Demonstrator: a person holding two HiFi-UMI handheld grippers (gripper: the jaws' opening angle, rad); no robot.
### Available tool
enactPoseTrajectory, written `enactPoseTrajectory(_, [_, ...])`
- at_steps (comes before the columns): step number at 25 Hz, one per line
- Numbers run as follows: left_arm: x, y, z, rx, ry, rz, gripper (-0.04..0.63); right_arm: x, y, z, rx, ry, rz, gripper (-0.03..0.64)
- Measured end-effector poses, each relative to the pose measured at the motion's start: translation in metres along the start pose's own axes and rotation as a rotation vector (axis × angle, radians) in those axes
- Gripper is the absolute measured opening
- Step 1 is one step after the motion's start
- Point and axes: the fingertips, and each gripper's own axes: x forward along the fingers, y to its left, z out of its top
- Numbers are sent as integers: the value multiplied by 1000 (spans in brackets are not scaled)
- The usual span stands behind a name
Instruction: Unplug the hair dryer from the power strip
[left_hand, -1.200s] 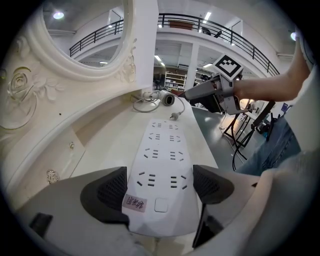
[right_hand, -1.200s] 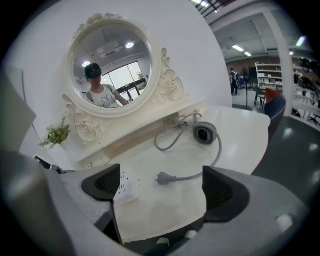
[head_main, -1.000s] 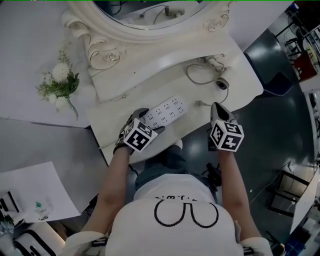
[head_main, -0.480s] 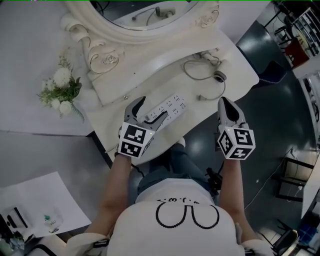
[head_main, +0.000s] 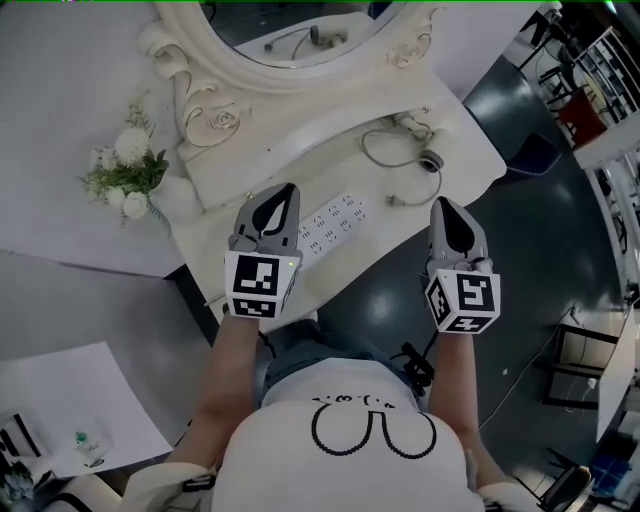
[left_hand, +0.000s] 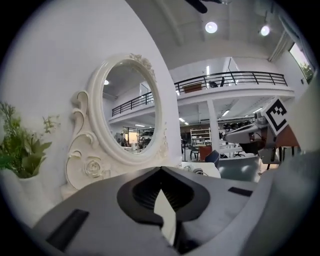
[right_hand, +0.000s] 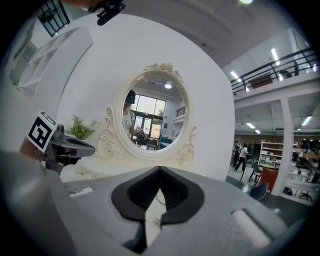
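Both up above the counter (head_main: 462, 140): left gripper (head_main: 284, 192) fingers just snapped closed, empty; right gripper (head_main: 444, 205) closed, empty; power strip (head_main: 335, 222) between them.

Left tool (head_main: 284, 193), right tool (head_main: 443, 206): closed, empty.

**Surfaces on this vanity setup**

The table top (head_main: 460, 150) looks white and painted, smooth with a soft sheen. The mirror frame (head_main: 215, 110) is cream, carved-looking and pretty matt, and the mirror glass (left_hand: 131, 110) is properly glossy. The power strip (head_main: 335, 222) is smooth white plastic. The floor (head_main: 540, 260) is dark, smooth and a bit shiny. The shirt (head_main: 340, 450) is white cloth, and the sheet (head_main: 70, 390) is plain matt paper.
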Motion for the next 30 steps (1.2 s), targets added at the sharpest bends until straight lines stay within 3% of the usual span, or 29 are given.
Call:
enactPoseTrajectory(6, [-10,-11,31,49,-94,21,-2,-20,0,13,-8,-52,0,-2])
enactPoseTrajectory(10, [-24,-22,52,41,-126,36,-2,-41,-6,22,-22,-72,-8,-2])
enactPoseTrajectory(17, [-38,-29,89,105,-179,59,-2,-59,-9,41,-15,-120,-17,-2])
enactPoseTrajectory(30, [-47,-49,117,125,-252,56,-2,-82,-18,56,-38,-159,-27,-2])
